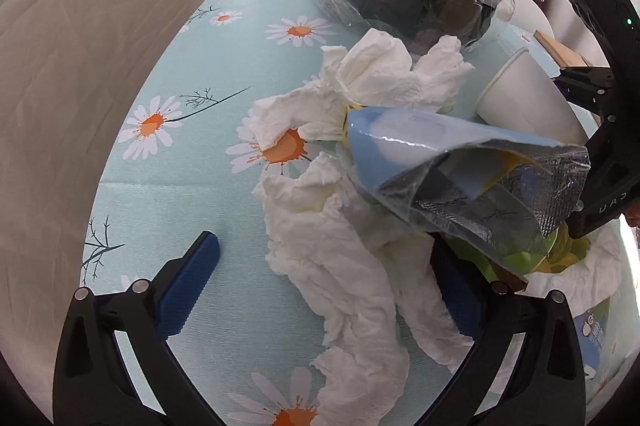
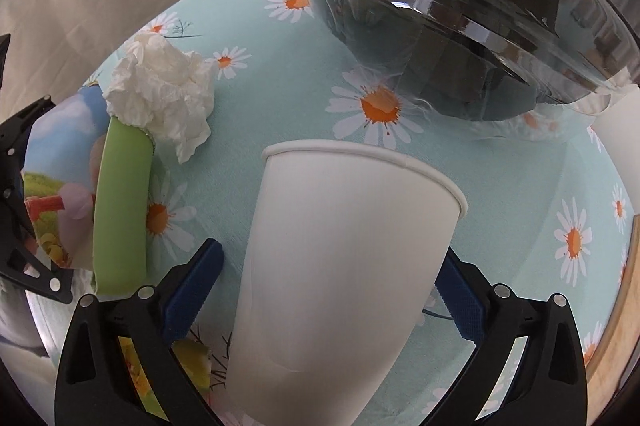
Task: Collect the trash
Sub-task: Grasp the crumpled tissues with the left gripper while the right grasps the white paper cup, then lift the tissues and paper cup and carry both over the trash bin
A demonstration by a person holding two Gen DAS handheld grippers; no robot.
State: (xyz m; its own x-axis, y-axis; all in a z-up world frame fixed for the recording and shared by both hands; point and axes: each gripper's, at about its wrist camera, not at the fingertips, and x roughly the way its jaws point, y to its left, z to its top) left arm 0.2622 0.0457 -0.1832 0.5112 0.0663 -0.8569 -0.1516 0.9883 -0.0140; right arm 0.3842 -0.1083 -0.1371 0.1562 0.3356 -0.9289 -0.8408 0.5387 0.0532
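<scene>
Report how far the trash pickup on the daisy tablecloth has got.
Done: nothing I can confirm; what the clear bin with the black liner holds is unclear. In hand: the right tongs straddle the lying paper cup, jaws wide, pads not yet pressing; the left tongs stand open around the crumpled tissues. Left: tissues, foil snack bag and cup all remain on the table.

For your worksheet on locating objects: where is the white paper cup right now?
In the right wrist view the paper cup lies on the daisy tablecloth, between the right gripper's open fingers, with the tissue to its left.
</scene>
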